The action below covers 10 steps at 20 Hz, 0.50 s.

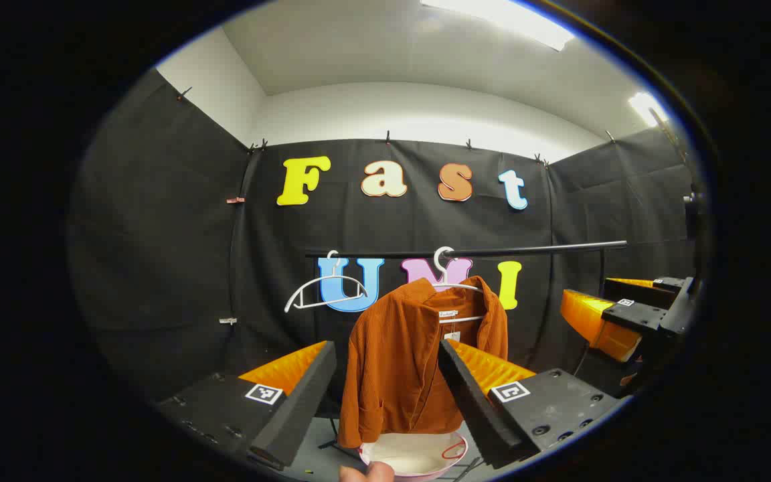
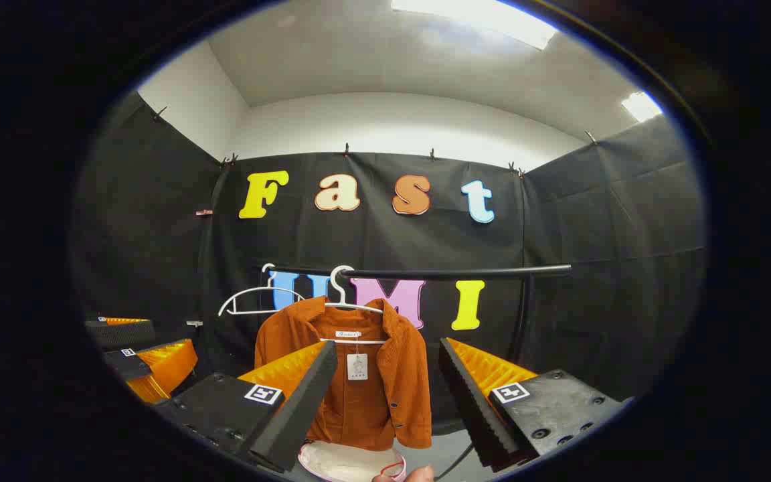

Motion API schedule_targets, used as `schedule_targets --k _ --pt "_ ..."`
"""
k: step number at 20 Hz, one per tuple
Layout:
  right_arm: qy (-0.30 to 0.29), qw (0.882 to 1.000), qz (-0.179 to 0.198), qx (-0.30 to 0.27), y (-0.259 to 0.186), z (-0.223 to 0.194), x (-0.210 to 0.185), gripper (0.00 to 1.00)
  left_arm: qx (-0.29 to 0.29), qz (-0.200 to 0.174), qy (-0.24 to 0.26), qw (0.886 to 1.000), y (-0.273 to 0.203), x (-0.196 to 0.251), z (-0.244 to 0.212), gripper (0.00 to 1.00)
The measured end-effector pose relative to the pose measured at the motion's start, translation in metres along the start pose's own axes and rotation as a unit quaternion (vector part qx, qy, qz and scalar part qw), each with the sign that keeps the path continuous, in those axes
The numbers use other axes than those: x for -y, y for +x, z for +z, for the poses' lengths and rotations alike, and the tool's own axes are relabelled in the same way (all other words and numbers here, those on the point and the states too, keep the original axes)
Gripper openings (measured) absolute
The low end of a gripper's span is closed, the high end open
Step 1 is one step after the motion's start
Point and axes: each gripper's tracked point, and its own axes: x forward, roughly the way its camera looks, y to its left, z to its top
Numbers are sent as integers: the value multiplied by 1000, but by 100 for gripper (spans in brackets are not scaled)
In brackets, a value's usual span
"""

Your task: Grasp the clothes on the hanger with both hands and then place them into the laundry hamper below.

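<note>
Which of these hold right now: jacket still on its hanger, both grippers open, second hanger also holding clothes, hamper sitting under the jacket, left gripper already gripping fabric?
1. The orange corduroy jacket hangs on a white hanger on the rail. True.
2. Both the left gripper and the right gripper are open. True.
3. The second white hanger carries a garment. False: it is bare.
4. The laundry hamper sits below the jacket. True.
5. The left gripper grips the jacket. False: its fingers are spread, nothing pressed between them.

jacket (image 1: 399,361): ribbed matt cloth | hanger (image 1: 456,284): smooth plastic | rail (image 1: 492,252): smooth metal
</note>
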Motion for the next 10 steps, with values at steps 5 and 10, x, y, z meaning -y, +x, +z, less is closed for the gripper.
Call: schedule_targets --k 5,10 --pt "-6 1000 -2 0 1 -1 0 98 -2 2 -2 1000 1 -2 0 97" --pt "-4 1000 -7 0 2 -1 2 98 0 -2 3 1000 2 -5 0 98"
